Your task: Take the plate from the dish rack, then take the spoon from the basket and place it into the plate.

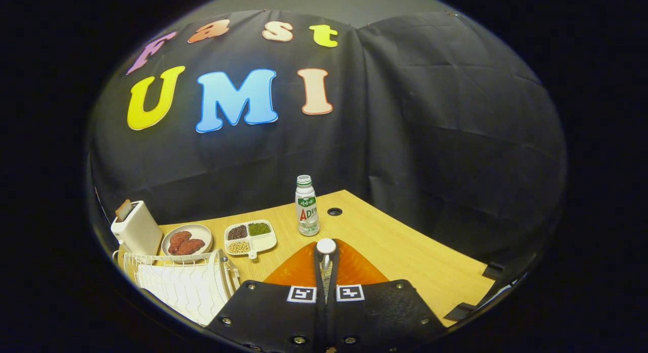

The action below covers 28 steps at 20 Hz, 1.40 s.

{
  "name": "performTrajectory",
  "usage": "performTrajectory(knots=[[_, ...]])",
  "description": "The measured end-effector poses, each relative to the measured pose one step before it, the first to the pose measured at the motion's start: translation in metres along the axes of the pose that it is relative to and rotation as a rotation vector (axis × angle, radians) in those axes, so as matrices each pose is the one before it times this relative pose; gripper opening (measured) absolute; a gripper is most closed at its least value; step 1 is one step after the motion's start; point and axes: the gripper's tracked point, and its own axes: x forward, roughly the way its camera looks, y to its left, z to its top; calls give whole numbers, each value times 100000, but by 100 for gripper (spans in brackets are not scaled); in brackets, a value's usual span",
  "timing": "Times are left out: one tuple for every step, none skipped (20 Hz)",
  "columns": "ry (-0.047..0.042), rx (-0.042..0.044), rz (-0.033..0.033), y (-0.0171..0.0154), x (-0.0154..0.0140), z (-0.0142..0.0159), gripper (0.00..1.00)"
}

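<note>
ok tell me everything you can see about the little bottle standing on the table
The bottle is a small clear plastic drink bottle with a white and green screw cap, closed, and a white label with green and red print around its middle. It stands upright on the wooden table, just beside a round cable hole, beyond the fingers and the orange plate with the spoon. Nothing but the table touches it. A divided dish of beans lies to its left.
</note>
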Motion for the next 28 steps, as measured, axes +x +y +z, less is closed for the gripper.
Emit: performTrajectory(knots=[[-1270,-2112,1089,301,-795,767,0],[-1542,-1650,783,189,-855,796,0],[-1503,-1134,967,203,-938,721,0],[-1150,-294,1333,370,-956,658,0],[-777,-72,1662,533,-909,371,0],[-315,-200,1654,563,-938,255,0],[-105,-383,1727,567,-903,57,0],[196,-441,1795,715,-906,23,0],[442,-436,2194,868,-1006,-138,0],[564,-490,2483,995,-1116,-168,0],[521,-601,2784,1073,-1052,-207,0],[251,-749,2909,1198,-942,-217,0],[212,-600,3344,1301,-1031,-194,0],[617,-651,3480,1293,-754,-371,0],[541,-944,3678,1420,-705,-460,0],[605,-947,3346,1364,-674,-440,0],[584,-1298,3425,1402,-685,-474,0],[813,-1360,3108,1263,-583,-520,0],[788,-1123,3265,1391,-445,-599,0],[1087,-914,3169,1370,-477,-613,0],[1052,-791,2905,1230,-193,-792,0],[1202,-712,2699,1125,-194,-735,0],[1284,-565,2673,1098,-102,-817,0],[1456,-534,2205,838,-51,-786,0],[1190,-522,2040,897,-19,-745,0],[1305,-646,1735,872,81,-843,0],[1083,-728,1516,616,237,-606,0],[1297,-758,1528,532,295,-672,0]])
